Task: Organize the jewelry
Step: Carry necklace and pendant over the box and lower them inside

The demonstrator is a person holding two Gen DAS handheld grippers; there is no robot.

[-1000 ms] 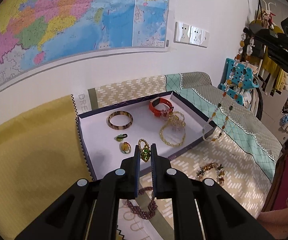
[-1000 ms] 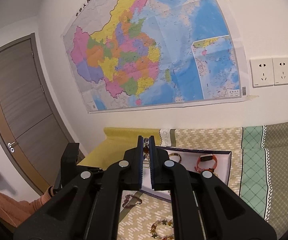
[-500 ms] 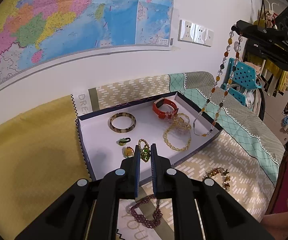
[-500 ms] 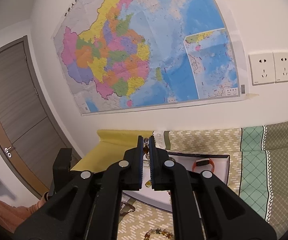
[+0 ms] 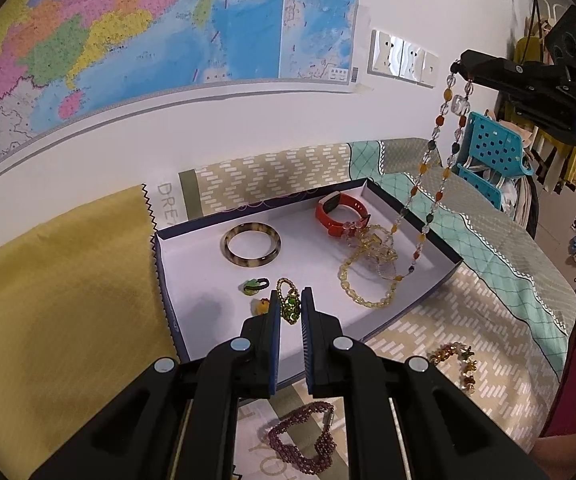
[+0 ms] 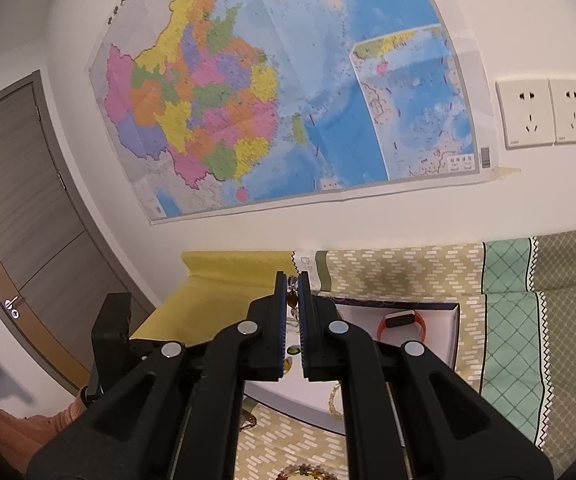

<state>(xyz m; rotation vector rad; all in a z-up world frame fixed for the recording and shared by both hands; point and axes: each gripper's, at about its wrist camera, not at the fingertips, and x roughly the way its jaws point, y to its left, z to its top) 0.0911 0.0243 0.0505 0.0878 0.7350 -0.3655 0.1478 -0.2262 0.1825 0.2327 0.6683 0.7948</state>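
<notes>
Left wrist view: right tongs [image 5: 456,67] pinch a beaded necklace [image 5: 427,168] over the box [image 5: 411,216]; left tongs [image 5: 290,308] slightly spread, empty; two bracelets [image 5: 303,436] at 6 o'clock outside.

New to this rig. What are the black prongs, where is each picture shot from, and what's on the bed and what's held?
No robot: a person holds a two-finger hand-held gripper in each hand, each with a fisheye camera looking along its fingers. In the left view, the left hand-held gripper, empty, points at a box of jewelry: a bangle, an orange band, a yellow bead bracelet. The right hand-held gripper pinches a long bead necklace, its lower end hanging into the box. A purple bracelet lies on the cloth.
</notes>
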